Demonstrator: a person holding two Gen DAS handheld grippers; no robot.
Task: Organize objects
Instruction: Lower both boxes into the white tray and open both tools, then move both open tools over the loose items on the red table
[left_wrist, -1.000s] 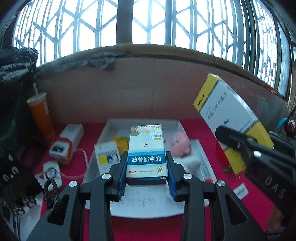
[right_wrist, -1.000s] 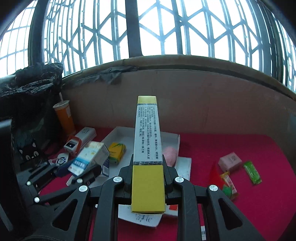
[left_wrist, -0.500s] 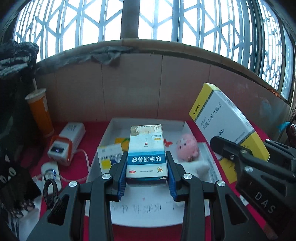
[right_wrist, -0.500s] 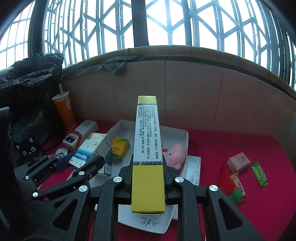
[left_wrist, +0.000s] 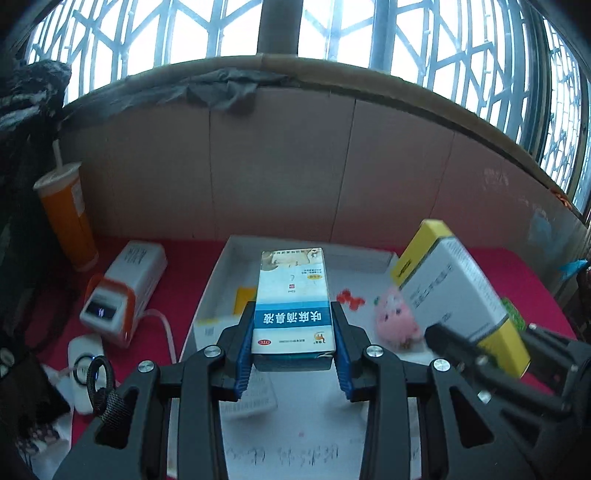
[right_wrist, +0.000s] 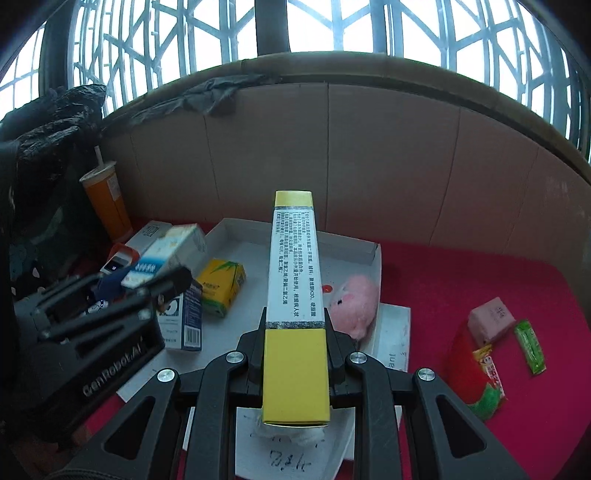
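Observation:
My left gripper (left_wrist: 293, 332) is shut on a blue-and-white medicine box (left_wrist: 293, 302), held above the white tray (left_wrist: 306, 247). My right gripper (right_wrist: 295, 325) is shut on a long yellow-and-white box (right_wrist: 295, 273), which also shows in the left wrist view, the yellow-and-white box (left_wrist: 454, 288) at the right. Inside the tray (right_wrist: 373, 251) lie a pink plush toy (right_wrist: 356, 306), a yellow-green carton (right_wrist: 221, 280) and a small blue-and-white box (right_wrist: 186, 317). The left gripper with its box (right_wrist: 166, 254) appears at the left of the right wrist view.
An orange cup with a straw (left_wrist: 66, 214) and a white-and-orange device (left_wrist: 122, 291) stand left of the tray. On the red cloth at the right lie a pink packet (right_wrist: 491, 319), a green sachet (right_wrist: 530, 345) and a red snack bag (right_wrist: 476, 373). A cardboard wall (right_wrist: 369, 155) closes the back.
Both grippers have moved forward and slightly down toward the tray with their boxes still held. The tray and its contents look larger and nearer.

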